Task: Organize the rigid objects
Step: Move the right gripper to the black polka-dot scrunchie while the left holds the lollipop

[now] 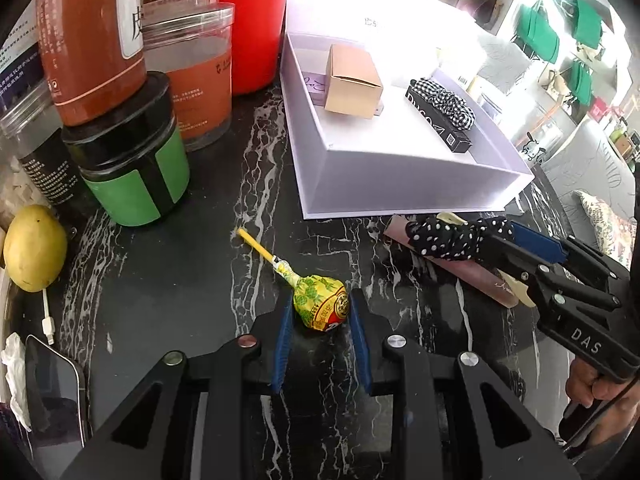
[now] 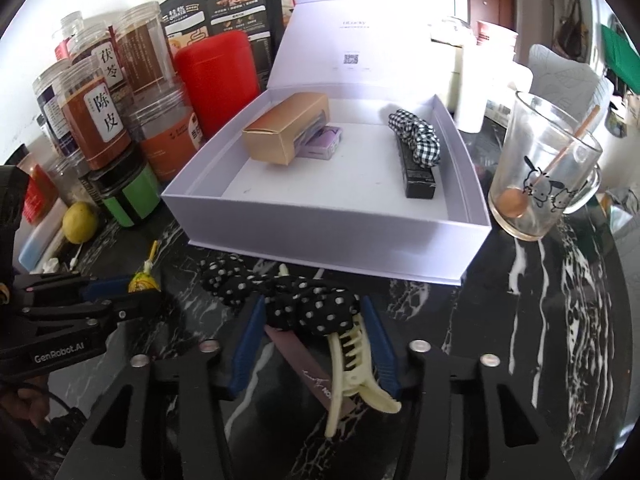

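Note:
A lollipop (image 1: 319, 307) in a yellow-green wrapper lies on the black marble table, its stick pointing far-left. My left gripper (image 1: 320, 312) has its blue pads on both sides of the candy head, closed around it; it also shows in the right wrist view (image 2: 120, 292). My right gripper (image 2: 312, 320) is shut on a cream claw hair clip with a black polka-dot bow (image 2: 308, 308), over a pink sleeve (image 2: 308, 364); the bow shows in the left wrist view (image 1: 452, 236). An open white box (image 2: 320, 216) holds a tan carton (image 2: 286, 130), a purple case (image 2: 324, 142) and a gingham bow on a black box (image 2: 418, 144).
Jars stand at the left: a green-labelled one (image 1: 136, 168), orange ones (image 1: 92, 40) and a red canister (image 1: 252, 24). A lemon (image 1: 34, 248) and a phone (image 1: 56, 396) lie at the near left. A glass mug (image 2: 540, 176) holding a lollipop stands right of the box.

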A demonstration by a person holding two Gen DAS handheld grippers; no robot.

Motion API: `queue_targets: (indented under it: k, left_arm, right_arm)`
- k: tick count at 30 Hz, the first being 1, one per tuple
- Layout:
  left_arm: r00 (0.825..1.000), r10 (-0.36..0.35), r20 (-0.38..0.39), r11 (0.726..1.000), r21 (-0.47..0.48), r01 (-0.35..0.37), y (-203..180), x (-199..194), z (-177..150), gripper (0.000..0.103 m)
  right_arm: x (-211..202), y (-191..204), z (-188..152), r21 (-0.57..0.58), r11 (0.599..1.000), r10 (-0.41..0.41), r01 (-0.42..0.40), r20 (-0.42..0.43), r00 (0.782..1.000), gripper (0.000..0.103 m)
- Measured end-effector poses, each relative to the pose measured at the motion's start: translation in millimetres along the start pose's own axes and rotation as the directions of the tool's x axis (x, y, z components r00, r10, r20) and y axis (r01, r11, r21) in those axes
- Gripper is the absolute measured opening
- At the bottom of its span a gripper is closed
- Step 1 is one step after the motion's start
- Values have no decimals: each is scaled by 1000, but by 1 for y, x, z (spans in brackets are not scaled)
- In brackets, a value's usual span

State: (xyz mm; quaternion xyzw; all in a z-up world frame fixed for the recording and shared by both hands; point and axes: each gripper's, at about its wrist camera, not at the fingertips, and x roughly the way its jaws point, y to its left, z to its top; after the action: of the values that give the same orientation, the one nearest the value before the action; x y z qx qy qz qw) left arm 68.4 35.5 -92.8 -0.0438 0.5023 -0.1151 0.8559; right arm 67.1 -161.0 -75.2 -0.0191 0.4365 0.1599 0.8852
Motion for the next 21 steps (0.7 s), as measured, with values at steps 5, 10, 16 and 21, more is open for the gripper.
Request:
queue_targets:
  k: [5,10,16,21]
  left_arm:
    - [1000,4,1,1000,-2,-4,2,-2,-1,27]
    - [1000,5,1,1000,-11,-5,7,-4,-2,27]
    - [1000,17,-1,1000,-16,-17,10,-4,-3,27]
    - [1000,20,-5,1000,-18,-20,12,-5,-6,27]
  right_arm:
    - [-9,12,-6,-41,999,29,-29,1,1000,34]
    - [-12,21,-11,-44,995,92,-92,-19,996,34]
    - [-11,33,-19,-55,991,119,-122,-48,992,34]
    - [-4,31,-20,-51,995,80,-83,-60,995,40]
